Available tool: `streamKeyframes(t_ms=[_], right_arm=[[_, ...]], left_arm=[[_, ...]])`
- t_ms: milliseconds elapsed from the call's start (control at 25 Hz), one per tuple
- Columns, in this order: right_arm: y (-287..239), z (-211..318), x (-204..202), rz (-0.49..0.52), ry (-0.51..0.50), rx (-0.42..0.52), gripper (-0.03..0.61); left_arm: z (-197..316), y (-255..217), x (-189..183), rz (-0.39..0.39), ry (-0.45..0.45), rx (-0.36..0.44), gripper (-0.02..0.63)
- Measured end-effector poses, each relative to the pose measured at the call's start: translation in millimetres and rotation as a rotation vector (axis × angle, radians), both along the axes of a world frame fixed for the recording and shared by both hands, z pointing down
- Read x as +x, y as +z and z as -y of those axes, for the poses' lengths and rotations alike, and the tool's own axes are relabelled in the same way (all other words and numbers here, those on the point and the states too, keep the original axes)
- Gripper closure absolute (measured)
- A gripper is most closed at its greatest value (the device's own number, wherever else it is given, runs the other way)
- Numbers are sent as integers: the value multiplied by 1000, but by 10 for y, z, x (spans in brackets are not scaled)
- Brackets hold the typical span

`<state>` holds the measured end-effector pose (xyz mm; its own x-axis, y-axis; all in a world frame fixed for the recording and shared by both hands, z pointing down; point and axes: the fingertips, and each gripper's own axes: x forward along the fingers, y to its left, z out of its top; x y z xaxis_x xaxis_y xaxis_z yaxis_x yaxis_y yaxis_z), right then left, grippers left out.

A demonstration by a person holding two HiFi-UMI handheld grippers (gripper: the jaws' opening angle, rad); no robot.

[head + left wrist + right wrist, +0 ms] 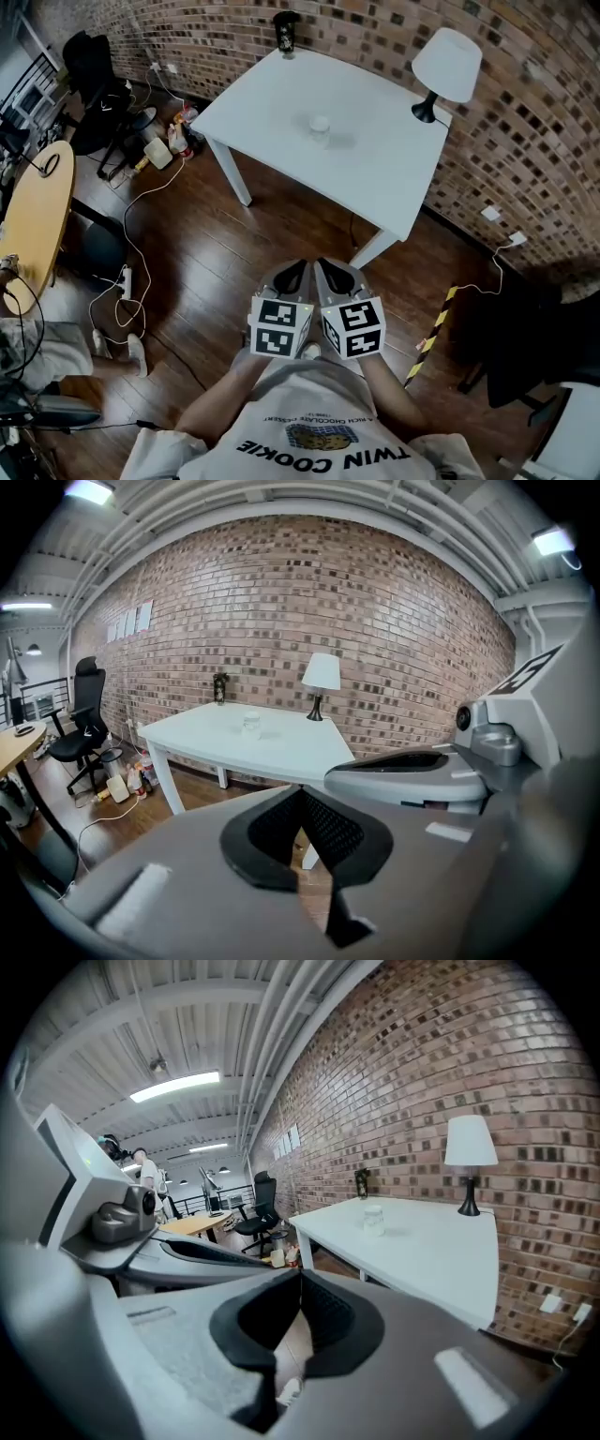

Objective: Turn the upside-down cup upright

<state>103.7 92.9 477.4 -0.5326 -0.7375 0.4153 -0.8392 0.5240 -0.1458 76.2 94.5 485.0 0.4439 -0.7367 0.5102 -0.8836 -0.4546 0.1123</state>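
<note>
A small clear cup (320,125) stands upside down near the middle of the white table (281,103); it also shows as the cup (250,723) in the left gripper view and the cup (374,1219) in the right gripper view. Both grippers are held side by side over the wooden floor, well short of the table. My left gripper (302,266) is shut with nothing in it, its tips meeting at left gripper (301,790). My right gripper (320,265) is shut and empty too, seen at right gripper (300,1274).
A white lamp (444,70) stands at the table's right corner and a dark tumbler (286,34) at its far edge by the brick wall. A round wooden table (36,216), office chair (94,66), cables and a bag lie to the left. Another person's legs (52,349) are at lower left.
</note>
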Motion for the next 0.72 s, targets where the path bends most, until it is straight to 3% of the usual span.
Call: streamKeyframes(t_ms=[320, 720], right_arm=[[-28, 989, -340, -54, 66, -6, 574], [87, 2018, -549, -127, 228, -70, 561]], left_arm=[[1026, -43, -302, -26, 83, -3, 607], [2022, -83, -667, -63, 196, -11, 607]])
